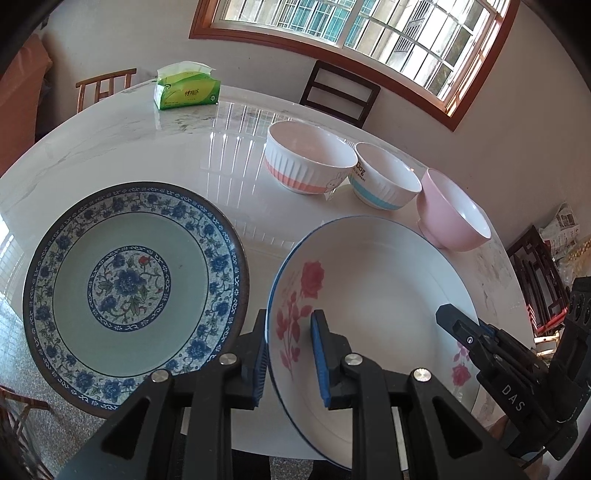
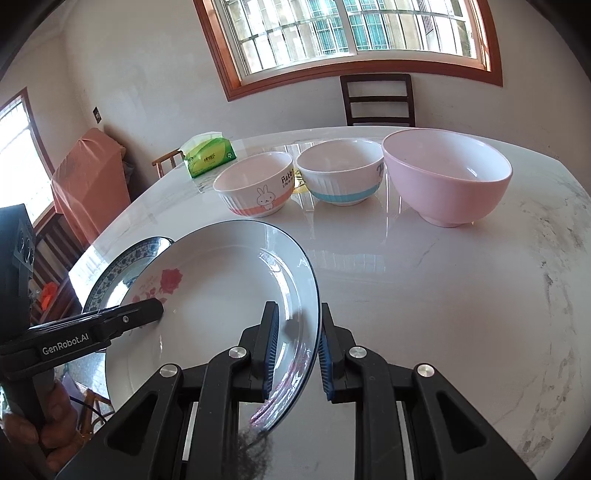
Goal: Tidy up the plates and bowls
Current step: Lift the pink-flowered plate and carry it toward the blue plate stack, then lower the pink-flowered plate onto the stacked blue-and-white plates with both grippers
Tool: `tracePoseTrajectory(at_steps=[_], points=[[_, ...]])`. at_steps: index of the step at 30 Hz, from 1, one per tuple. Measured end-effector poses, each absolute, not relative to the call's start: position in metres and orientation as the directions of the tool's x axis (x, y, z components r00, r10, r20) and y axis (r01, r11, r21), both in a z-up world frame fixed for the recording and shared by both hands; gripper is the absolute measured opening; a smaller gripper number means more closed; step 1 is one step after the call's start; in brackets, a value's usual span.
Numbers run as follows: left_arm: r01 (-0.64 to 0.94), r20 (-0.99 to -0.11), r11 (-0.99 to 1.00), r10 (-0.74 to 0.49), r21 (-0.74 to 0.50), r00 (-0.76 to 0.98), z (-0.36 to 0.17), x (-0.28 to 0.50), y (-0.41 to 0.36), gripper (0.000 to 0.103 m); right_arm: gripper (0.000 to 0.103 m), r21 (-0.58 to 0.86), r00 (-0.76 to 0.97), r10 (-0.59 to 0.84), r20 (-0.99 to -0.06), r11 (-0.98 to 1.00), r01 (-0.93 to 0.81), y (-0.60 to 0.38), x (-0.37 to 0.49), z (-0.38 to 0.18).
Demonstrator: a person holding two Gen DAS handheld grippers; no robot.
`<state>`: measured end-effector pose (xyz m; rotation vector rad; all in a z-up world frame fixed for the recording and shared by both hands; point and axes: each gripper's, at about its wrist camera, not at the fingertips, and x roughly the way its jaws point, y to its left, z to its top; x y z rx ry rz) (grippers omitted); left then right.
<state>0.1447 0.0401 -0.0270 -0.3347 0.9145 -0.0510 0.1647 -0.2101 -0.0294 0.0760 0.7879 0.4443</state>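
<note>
Left gripper (image 1: 288,354) and right gripper (image 2: 295,354) straddle opposite rims of white rose plate (image 1: 373,280), fingers slightly spread, likely for stacking onto blue floral plate (image 1: 133,280).

Left wrist view: low over table's near edge, close, facing 12 o'clock toward window (image 1: 369,33); rose plate (image 1: 373,280) fills foreground.

Right wrist view: same closeness, from plate's 3 o'clock side, facing 11 o'clock.

Shared: rose plate (image 2: 221,295), blue floral plate (image 1: 133,291), three bowls (image 2: 369,177), tissue pack (image 1: 186,90), window.
</note>
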Motion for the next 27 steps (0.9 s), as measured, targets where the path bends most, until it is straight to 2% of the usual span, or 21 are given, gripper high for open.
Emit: tracePoseTrajectory(at_steps=[27], points=[[-0.248, -0.761, 0.912, -0.097, -0.326, 0.642, -0.025, 0.123, 0.124, 0.022, 0.02, 0.172, 0.554, 0.467, -0.689, 0.848, -0.502, -0.123, 0.169, -0.024]])
